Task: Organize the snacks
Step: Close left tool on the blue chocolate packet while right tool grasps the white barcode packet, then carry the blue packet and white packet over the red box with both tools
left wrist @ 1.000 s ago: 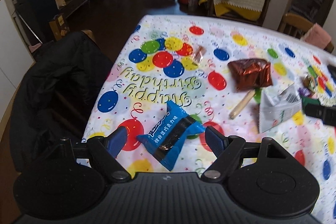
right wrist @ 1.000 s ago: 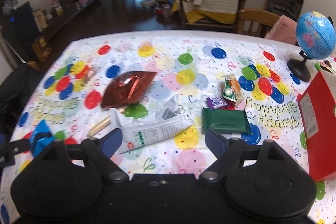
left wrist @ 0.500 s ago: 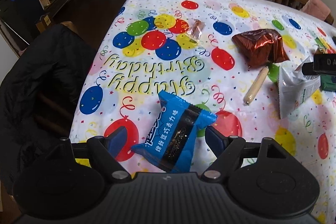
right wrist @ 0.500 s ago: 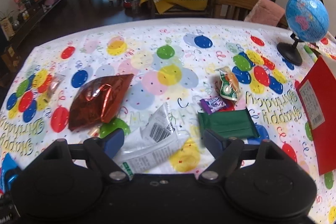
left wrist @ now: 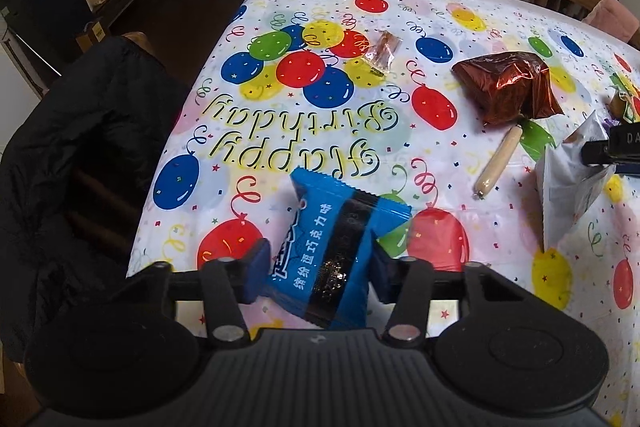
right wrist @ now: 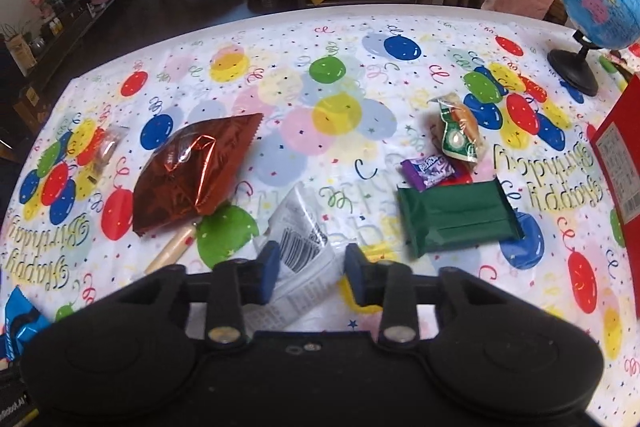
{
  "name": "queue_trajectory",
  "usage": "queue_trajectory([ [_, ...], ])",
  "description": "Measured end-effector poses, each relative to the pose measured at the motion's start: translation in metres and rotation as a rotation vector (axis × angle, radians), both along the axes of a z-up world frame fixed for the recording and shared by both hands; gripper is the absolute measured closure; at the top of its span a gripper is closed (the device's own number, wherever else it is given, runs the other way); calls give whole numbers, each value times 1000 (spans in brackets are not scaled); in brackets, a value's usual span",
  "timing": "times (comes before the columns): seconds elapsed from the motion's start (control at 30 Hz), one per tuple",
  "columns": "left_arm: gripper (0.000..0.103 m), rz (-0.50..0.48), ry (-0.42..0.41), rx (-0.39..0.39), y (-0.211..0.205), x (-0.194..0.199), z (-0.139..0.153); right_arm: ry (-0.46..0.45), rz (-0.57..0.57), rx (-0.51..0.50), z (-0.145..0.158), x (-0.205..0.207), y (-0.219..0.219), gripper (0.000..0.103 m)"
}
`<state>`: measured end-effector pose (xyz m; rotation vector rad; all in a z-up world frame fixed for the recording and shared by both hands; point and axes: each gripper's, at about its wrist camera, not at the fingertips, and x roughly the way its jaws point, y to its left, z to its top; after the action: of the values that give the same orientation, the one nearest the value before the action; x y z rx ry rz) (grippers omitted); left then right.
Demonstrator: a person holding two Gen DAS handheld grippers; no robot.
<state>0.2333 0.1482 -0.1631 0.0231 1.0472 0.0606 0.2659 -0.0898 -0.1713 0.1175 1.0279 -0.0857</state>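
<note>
now left gripper (left wrist: 318, 273) pinches blue packet (left wrist: 336, 251); right gripper (right wrist: 309, 273) just closed on white packet (right wrist: 304, 259)

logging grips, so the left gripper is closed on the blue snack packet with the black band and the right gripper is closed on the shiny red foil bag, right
Not quite. The left gripper is closed on the blue snack packet with the black band, but the right gripper has closed on the white crinkled packet with a barcode, not the shiny red foil bag, which lies untouched further left. The right wrist view shows it.
</note>
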Motion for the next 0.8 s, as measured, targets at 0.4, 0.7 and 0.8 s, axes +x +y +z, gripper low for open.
queue_trajectory([
  [0.4, 64, 35, -6, -19, -12, -21, 16, -95, 99, -21, 25, -33, -11, 89],
  [0.7, 64, 35, -33, -42, -43, -44, 45, -156, 131, 10, 59, -70, -43, 92],
  [0.8, 64, 26, -49, -48, -58, -51, 56, -183, 136, 15, 70, -81, -57, 92],
])
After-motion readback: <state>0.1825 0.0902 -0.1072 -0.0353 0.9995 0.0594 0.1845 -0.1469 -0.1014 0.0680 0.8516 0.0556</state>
